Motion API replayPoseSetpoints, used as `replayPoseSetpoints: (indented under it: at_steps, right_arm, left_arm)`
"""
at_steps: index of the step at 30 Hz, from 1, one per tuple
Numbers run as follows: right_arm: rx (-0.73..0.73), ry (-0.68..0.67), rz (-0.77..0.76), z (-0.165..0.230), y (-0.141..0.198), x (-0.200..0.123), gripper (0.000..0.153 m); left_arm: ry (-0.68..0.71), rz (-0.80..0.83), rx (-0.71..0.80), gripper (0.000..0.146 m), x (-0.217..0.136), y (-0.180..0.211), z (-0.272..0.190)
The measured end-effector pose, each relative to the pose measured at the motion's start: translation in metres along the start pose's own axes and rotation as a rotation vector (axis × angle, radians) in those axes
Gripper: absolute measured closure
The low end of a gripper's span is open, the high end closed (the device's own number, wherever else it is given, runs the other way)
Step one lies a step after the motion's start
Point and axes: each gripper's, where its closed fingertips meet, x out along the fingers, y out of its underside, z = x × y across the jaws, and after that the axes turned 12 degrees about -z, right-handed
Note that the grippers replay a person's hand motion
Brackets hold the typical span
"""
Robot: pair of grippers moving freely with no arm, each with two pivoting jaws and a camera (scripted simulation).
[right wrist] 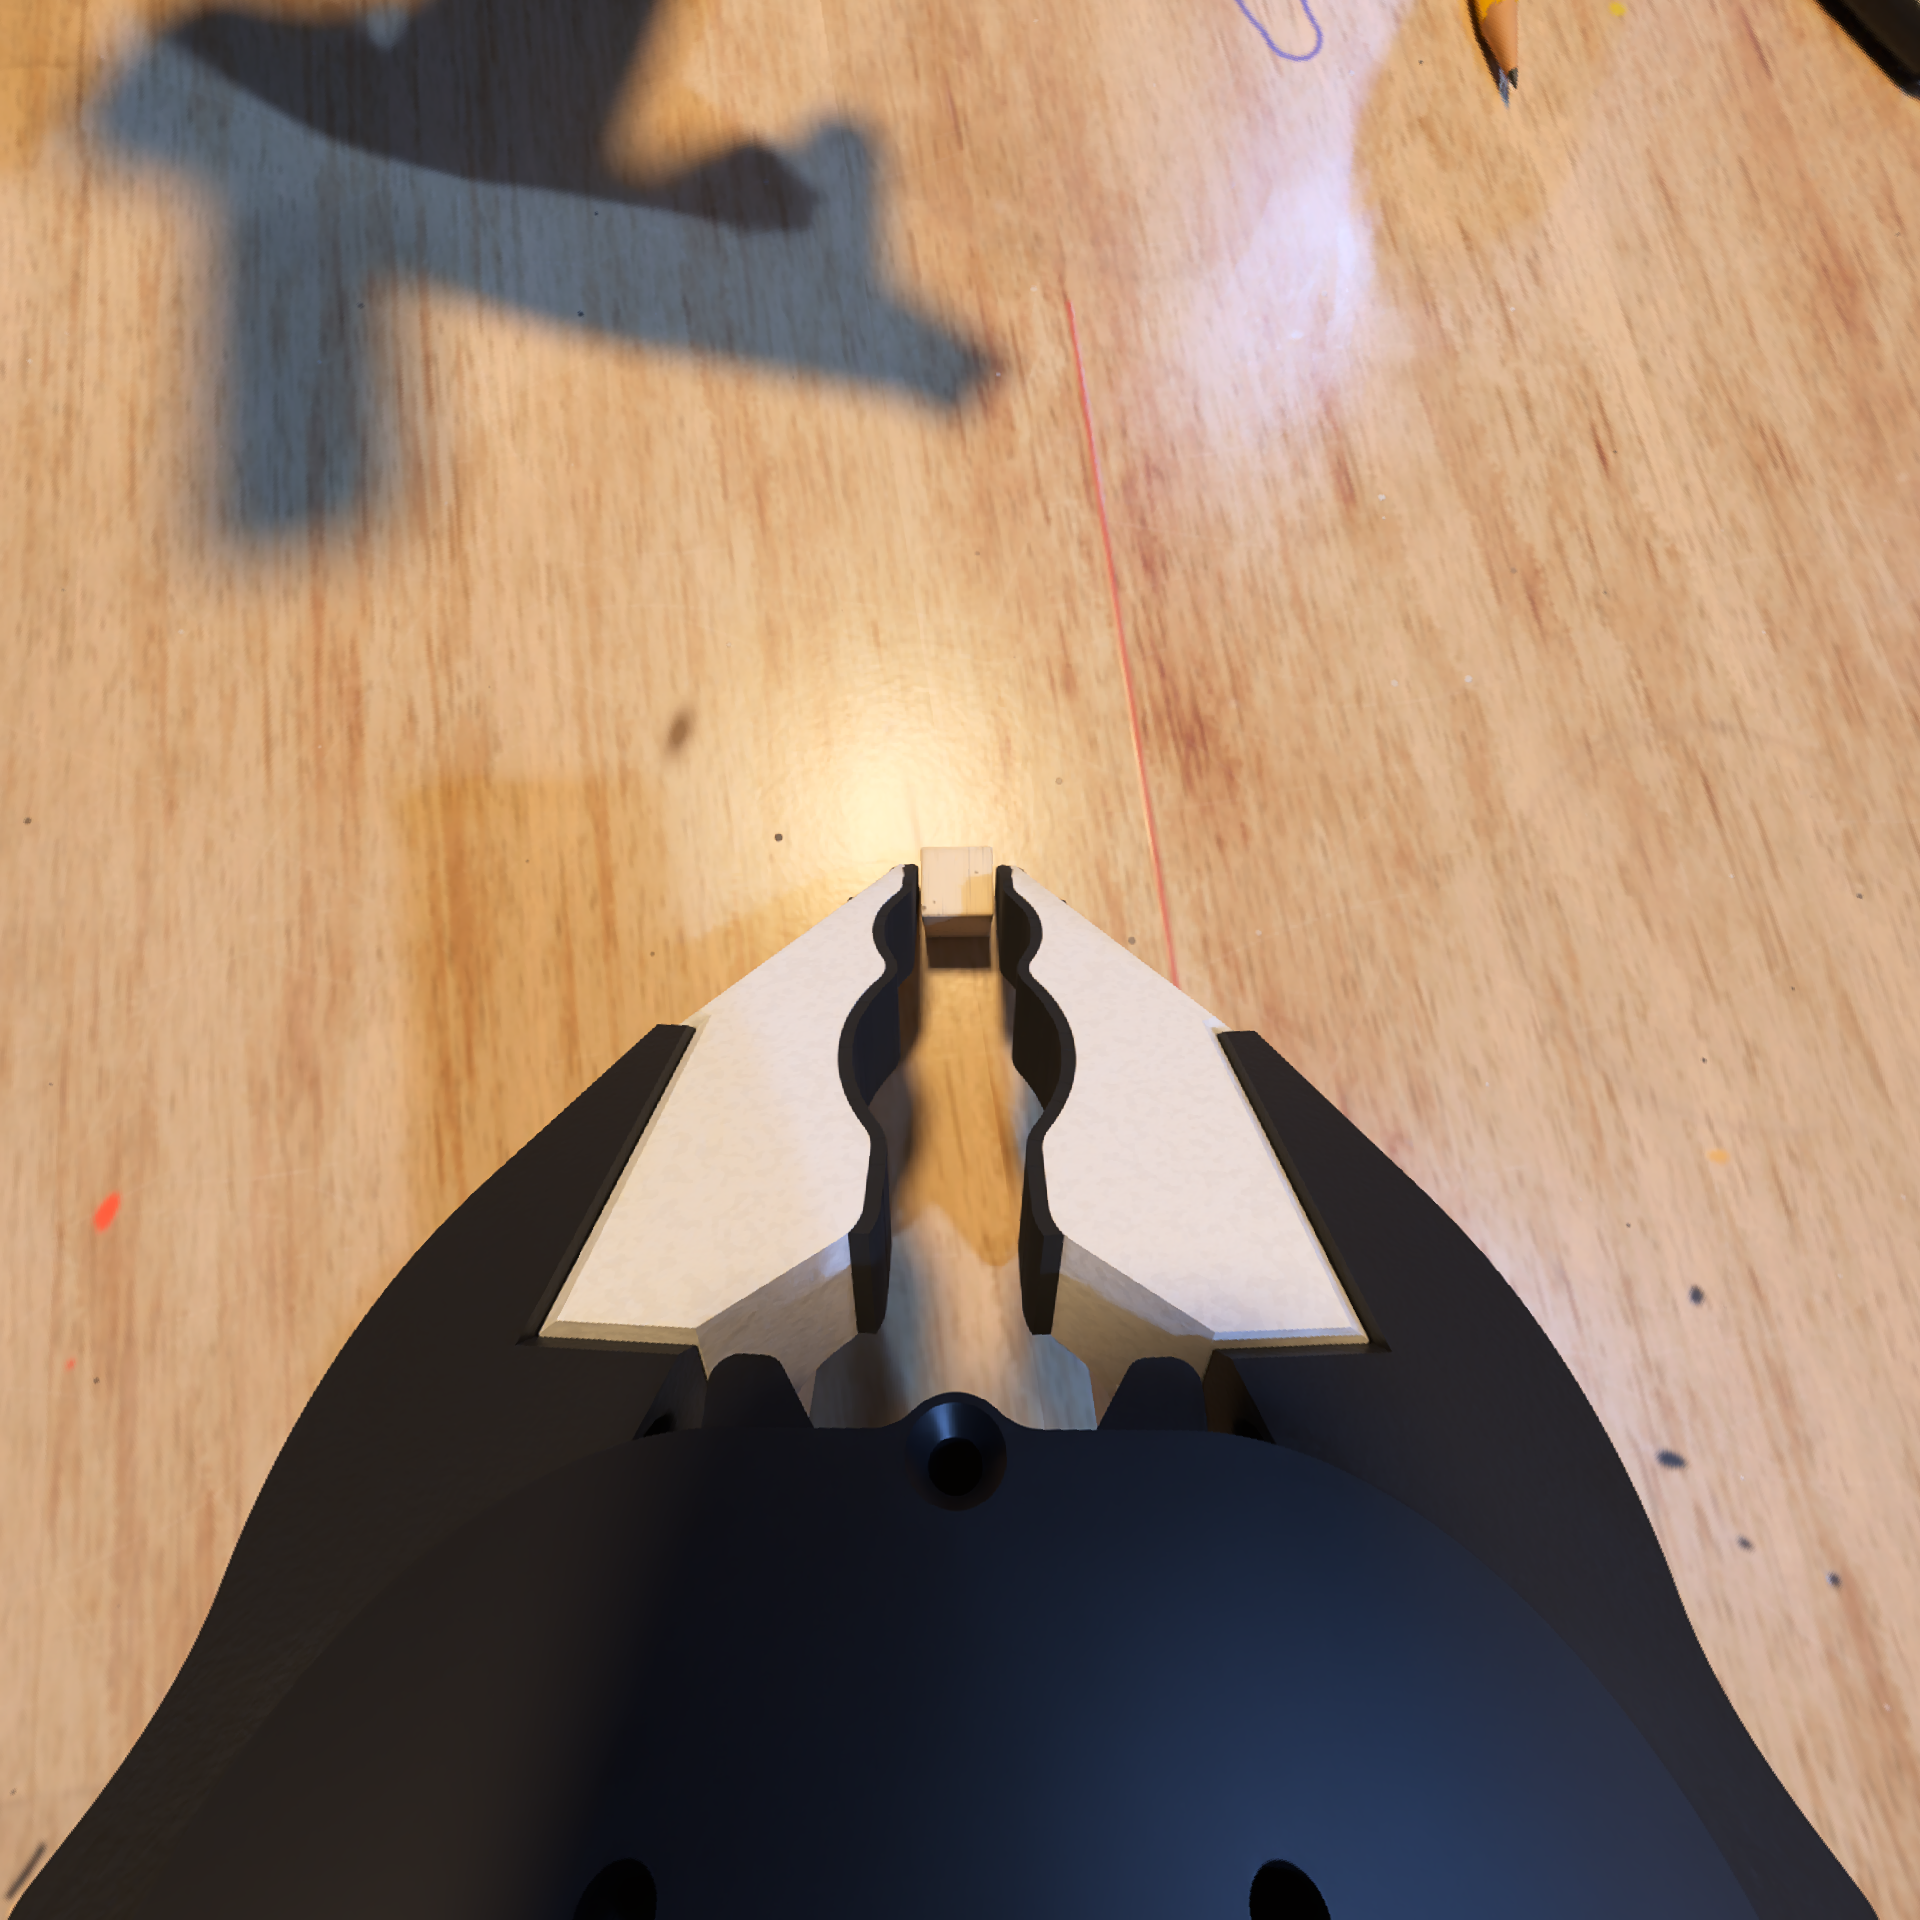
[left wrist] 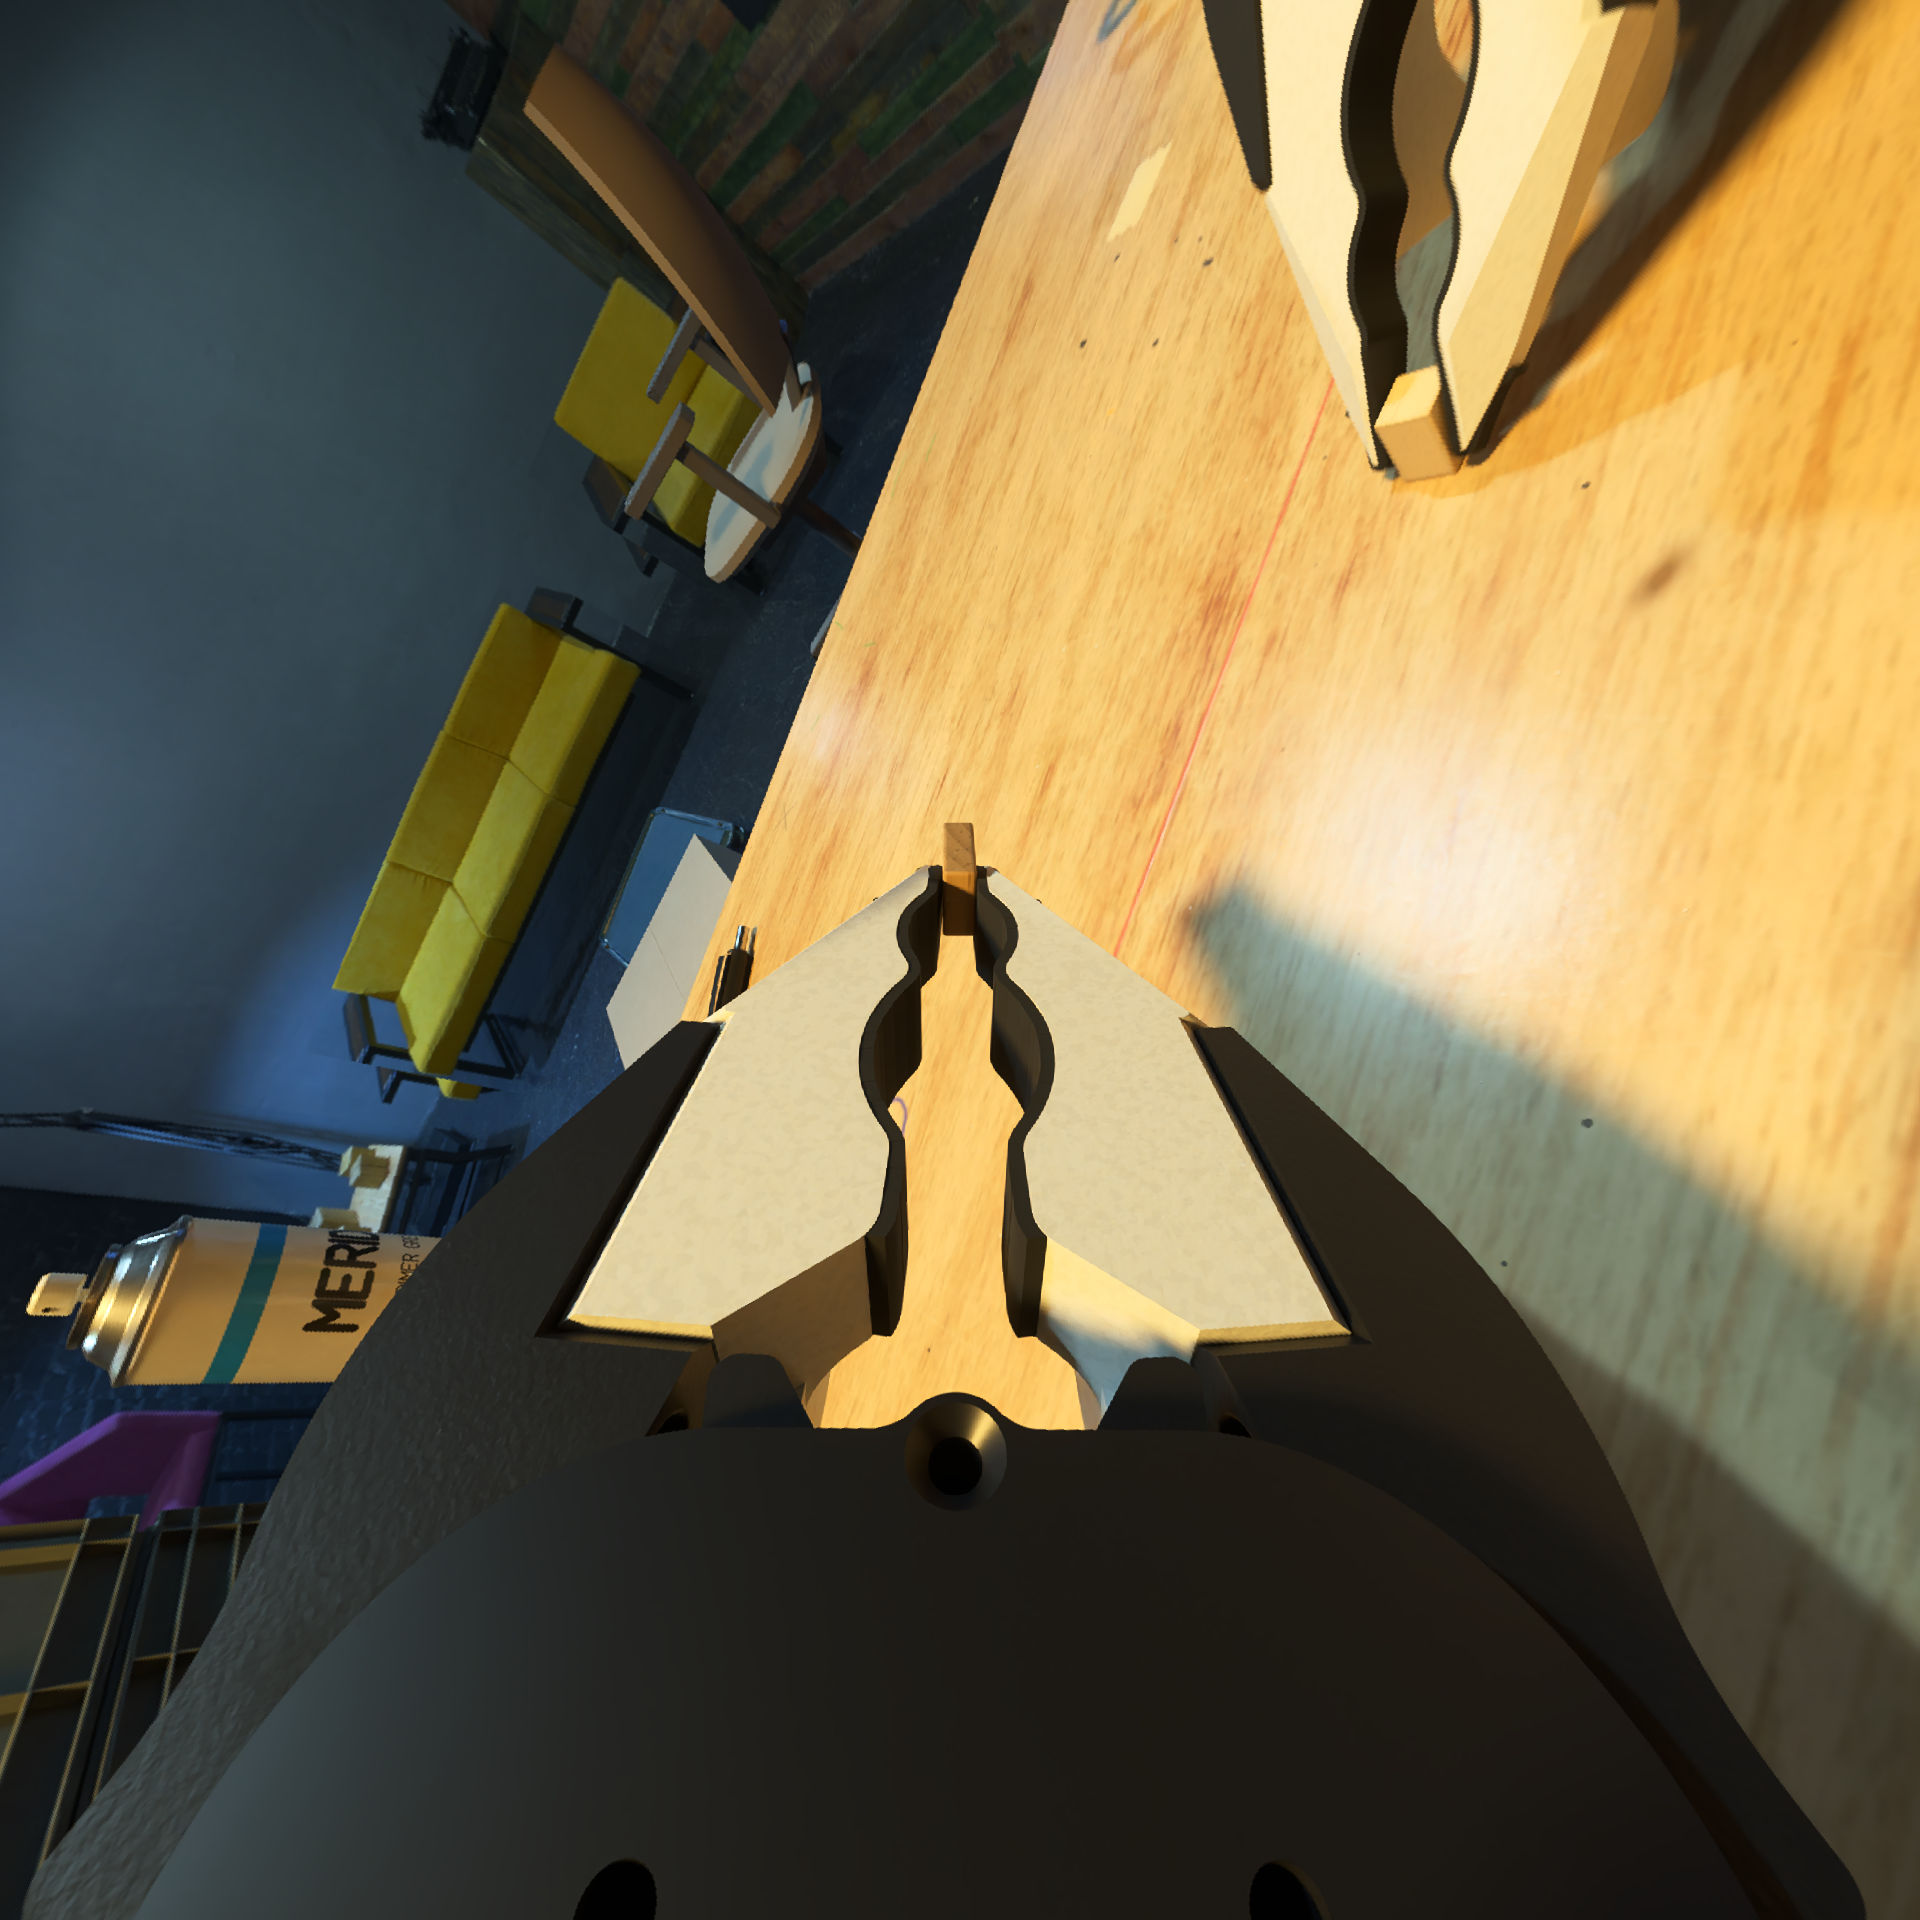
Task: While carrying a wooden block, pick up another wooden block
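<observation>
My left tool [left wrist: 958,883] pinches a small wooden block [left wrist: 958,868] near the tabletop [left wrist: 1455,831] edge; right tool [right wrist: 957,883] grips another block [right wrist: 956,883] mid-tabletop, low over it; likely light, rigid, smooth-faced; flat sides suit fingertips.

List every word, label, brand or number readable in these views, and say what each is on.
Spray can, left edge of the left wrist view: black lettering in two sizes, partly hidden by the left gripper; not transcribed.
Table: no writing, only a purple scribble.
Darker block in the left gripper, pale block in the right gripper: blank.
</observation>
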Motion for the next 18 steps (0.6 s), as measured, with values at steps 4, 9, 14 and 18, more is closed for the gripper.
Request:
replayPoseSetpoints:
  at_steps: [4, 9, 14, 18]
  right_arm:
    - [-0.012, 0.002, 0.005, 0.000, -0.002, 0.002, 0.140]
    - [-0.045, 0.011, 0.002, -0.001, -0.004, 0.003, 0.140]
    - [-0.344, 0.120, -0.266, -0.002, -0.060, -0.008, 0.140]
    - [-0.656, 0.202, -0.611, 0.021, -0.126, -0.037, 0.140]
  left_arm:
    - [0.001, -0.011, 0.005, 0.141, -0.002, -0.004, -0.002]
    - [-0.020, -0.011, 0.023, 0.141, -0.005, -0.005, 0.000]
    - [-0.014, 0.002, 0.016, 0.141, -0.009, -0.008, 0.000]
    - [0.056, -0.065, -0.067, 0.141, -0.014, -0.028, -0.005]
